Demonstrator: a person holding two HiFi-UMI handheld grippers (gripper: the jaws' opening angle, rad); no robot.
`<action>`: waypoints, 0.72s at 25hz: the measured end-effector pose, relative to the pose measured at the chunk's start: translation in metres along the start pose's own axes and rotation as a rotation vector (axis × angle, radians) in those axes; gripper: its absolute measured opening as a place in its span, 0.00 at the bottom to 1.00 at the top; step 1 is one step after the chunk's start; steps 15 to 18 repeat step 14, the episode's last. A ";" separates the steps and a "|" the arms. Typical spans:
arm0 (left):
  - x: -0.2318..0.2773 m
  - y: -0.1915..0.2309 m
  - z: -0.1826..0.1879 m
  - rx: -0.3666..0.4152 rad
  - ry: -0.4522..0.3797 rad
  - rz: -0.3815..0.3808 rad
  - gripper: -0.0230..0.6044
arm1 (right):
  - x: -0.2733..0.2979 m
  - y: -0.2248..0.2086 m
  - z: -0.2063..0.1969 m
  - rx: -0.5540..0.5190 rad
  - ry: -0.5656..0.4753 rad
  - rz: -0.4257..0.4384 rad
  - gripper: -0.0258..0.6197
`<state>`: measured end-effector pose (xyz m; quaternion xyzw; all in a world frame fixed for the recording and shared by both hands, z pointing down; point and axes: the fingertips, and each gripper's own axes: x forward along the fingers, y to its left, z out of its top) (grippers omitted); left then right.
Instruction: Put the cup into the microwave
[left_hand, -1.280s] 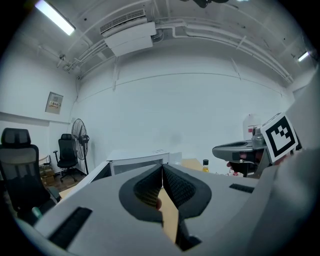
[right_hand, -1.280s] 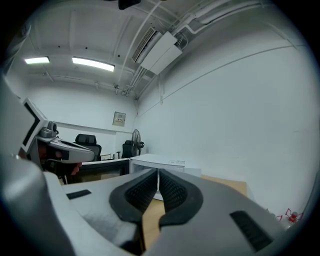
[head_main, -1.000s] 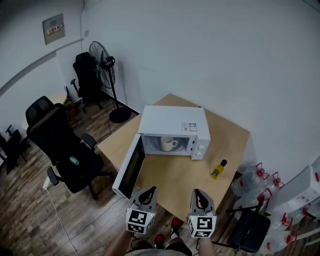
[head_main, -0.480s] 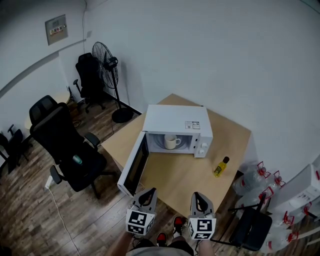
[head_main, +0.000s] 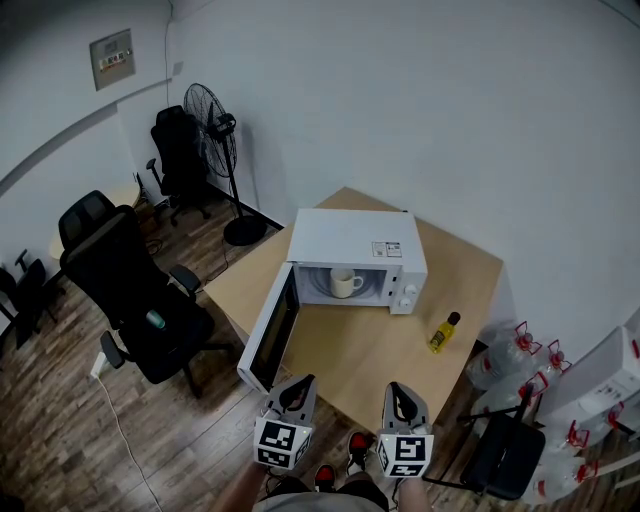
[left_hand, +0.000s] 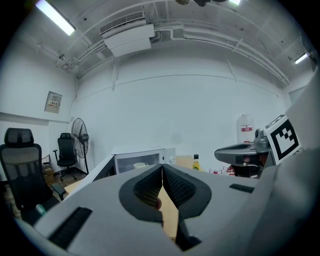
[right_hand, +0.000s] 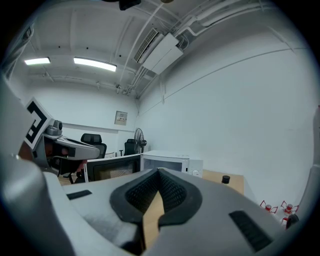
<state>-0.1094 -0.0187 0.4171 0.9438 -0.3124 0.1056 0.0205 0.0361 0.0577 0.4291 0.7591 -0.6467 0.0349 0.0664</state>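
A white cup stands inside the white microwave, whose door hangs wide open to the left. The left gripper view also shows the cup in the cavity. My left gripper and right gripper hover side by side near the table's front edge, well short of the microwave. Both are shut with nothing between their jaws. The left gripper and the right gripper each show their pads pressed together.
A yellow bottle with a dark cap stands on the wooden table right of the microwave. Black office chairs and a standing fan are at the left. Water jugs and a black stool sit at the right.
The view has shifted slightly, so the microwave and table sit a little further right and lower in the picture. Both grippers have stayed in the same place in the frame, shut.
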 end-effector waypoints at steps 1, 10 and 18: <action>0.000 0.001 0.000 0.001 -0.001 0.000 0.07 | 0.000 0.000 0.000 0.001 -0.001 -0.001 0.07; 0.000 0.004 0.001 0.004 -0.004 -0.004 0.07 | 0.003 0.005 0.002 0.000 -0.006 0.000 0.07; 0.000 0.006 0.002 0.003 -0.005 -0.004 0.07 | 0.004 0.007 0.003 -0.003 -0.008 0.001 0.07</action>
